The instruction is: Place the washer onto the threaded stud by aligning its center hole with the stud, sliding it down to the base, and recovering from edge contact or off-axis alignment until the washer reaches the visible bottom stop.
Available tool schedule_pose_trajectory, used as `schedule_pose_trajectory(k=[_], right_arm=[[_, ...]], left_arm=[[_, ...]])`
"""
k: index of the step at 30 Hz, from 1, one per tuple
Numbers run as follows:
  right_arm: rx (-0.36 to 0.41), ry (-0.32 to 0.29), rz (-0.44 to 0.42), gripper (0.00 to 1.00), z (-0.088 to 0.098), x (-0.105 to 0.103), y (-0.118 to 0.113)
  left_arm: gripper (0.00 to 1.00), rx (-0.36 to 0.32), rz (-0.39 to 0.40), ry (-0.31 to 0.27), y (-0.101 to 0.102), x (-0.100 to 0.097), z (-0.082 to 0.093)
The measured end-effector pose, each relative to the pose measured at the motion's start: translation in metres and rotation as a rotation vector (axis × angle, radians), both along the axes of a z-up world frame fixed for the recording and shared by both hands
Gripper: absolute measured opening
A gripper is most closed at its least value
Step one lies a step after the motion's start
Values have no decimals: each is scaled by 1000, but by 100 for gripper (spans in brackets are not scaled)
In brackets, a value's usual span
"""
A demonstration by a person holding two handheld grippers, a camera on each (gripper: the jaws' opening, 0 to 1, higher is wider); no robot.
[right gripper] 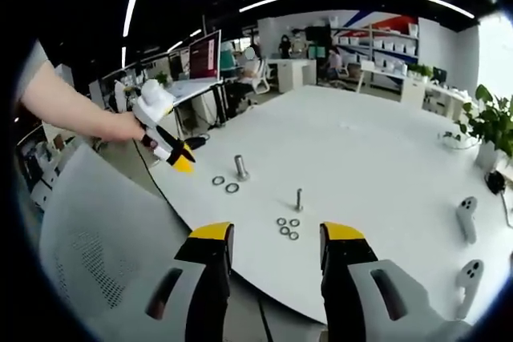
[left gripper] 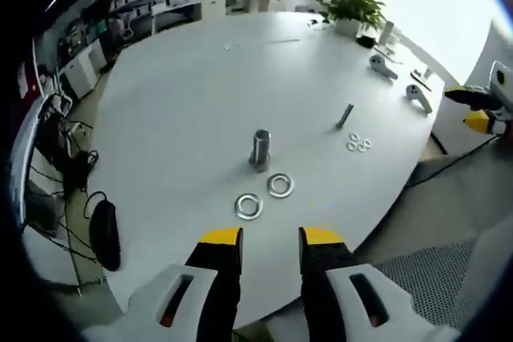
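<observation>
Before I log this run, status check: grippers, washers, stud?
Left gripper open, empty. Right gripper open, empty. Two large washers flat beside the wide stud, none on it. Approach unobstructed.

The left gripper view looks down from above the edge of the white table (left gripper: pixel 184 102), fairly near the thick threaded stud (left gripper: pixel 260 148), facing across toward the potted plant (left gripper: pixel 353 6). The right gripper view sits farther back from that stud (right gripper: pixel 240 167), off another edge, facing the shelves (right gripper: pixel 377 42). Both share the stud and surrounding tabletop.
</observation>
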State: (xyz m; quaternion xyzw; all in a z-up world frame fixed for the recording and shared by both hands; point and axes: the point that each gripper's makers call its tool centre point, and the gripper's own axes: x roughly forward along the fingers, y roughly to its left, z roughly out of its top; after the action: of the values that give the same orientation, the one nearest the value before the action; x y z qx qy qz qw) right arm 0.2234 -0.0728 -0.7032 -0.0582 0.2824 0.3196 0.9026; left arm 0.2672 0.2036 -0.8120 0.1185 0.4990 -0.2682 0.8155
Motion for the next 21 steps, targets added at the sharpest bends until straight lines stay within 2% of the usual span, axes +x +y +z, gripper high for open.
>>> schedule_pose_trajectory(k=[3, 7, 14, 21], right_arm=[[-4, 2, -8, 45, -1, 1, -2], [-9, 11, -6, 45, -2, 0, -2], [-4, 9, -25, 45, -1, 1, -5], [-3, 12, -19, 45, -2, 1, -3]], left_arm=[[26, 42, 12, 50, 7, 1, -21], [26, 43, 27, 76, 8, 6, -32], [27, 99, -14, 107, 5, 13, -43], [28, 121, -28, 127, 3, 23, -51]])
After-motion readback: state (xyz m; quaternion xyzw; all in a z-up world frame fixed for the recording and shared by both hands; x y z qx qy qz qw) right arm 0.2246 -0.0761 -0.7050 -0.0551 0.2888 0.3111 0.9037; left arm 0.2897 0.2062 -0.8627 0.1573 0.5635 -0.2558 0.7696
